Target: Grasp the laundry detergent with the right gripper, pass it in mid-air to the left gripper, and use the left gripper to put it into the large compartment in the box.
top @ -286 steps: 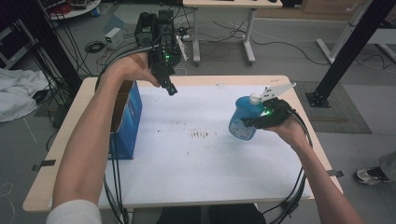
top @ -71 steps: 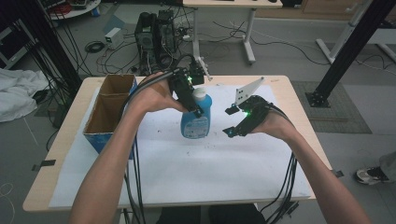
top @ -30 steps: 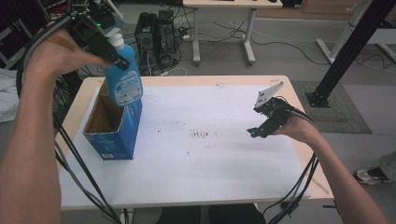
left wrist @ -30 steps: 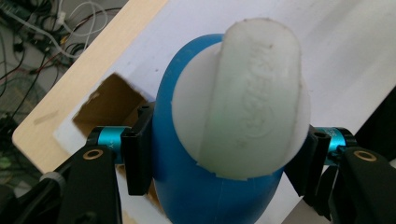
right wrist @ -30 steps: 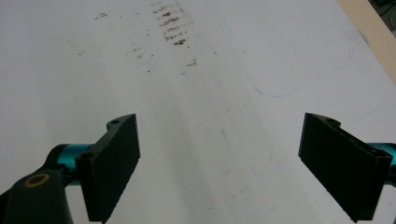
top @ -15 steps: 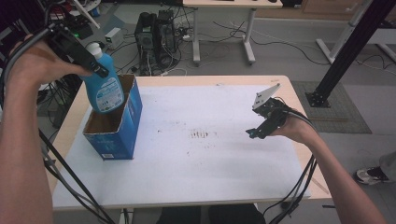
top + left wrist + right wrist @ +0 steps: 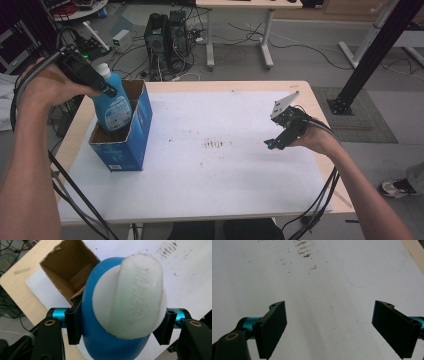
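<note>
Blue bottle [image 7: 114,107] is clamped in the left gripper [image 7: 102,86], with a cardboard box [image 7: 131,141] beneath; the right gripper [image 7: 274,144] is held apart, empty.

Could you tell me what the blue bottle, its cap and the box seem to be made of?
Blue bottle: probably plastic, smooth with a soft sheen and a moulded seam.
Cap: matte white plastic, it seems, with raised moulded lettering.
Box: cardboard, with a raw brown inside, torn flap edges and a printed blue outside.
</note>
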Demonstrator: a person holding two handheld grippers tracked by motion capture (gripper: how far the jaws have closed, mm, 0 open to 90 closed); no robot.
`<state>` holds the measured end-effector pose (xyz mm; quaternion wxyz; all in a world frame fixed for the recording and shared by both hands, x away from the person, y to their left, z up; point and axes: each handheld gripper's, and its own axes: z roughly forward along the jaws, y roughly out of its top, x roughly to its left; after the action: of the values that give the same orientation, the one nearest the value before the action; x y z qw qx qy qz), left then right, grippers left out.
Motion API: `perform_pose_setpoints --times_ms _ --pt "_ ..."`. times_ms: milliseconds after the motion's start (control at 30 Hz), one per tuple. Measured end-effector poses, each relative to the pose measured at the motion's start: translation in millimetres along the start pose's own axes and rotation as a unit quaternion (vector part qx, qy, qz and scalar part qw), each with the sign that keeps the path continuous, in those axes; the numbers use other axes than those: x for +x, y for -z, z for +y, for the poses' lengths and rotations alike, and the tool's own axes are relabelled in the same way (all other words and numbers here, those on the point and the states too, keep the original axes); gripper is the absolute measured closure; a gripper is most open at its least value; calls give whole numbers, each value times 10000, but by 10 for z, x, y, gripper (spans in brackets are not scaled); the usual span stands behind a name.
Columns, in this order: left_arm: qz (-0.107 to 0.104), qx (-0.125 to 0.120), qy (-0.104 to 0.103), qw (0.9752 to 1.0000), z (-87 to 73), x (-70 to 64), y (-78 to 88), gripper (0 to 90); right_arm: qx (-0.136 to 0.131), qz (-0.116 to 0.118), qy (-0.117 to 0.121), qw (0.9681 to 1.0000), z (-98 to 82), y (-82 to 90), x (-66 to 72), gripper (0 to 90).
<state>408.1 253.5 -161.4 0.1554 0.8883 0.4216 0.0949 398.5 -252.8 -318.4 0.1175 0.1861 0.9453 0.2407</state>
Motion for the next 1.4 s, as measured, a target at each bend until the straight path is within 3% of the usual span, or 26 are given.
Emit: perform_pose_setpoints --times_ms 233,300,333,800,1400 --pt "-64 188 -13 9998 -68 31 -250 372 59 29 -88 9999 -20 -18 16 119" --pt "-94 190 10 9998 -88 27 -314 372 58 47 -35 10000 -33 -35 5 119" --pt "-94 252 -74 9996 -95 39 -335 372 -32 4 74 10000 -36 -56 -10 119" --pt "-205 447 -131 9987 -214 57 -689 372 -8 16 122 9999 -51 -106 -2 119" --pt "-364 604 -277 9971 -342 79 -1000 372 7 57 93 9999 -89 -150 12 119"
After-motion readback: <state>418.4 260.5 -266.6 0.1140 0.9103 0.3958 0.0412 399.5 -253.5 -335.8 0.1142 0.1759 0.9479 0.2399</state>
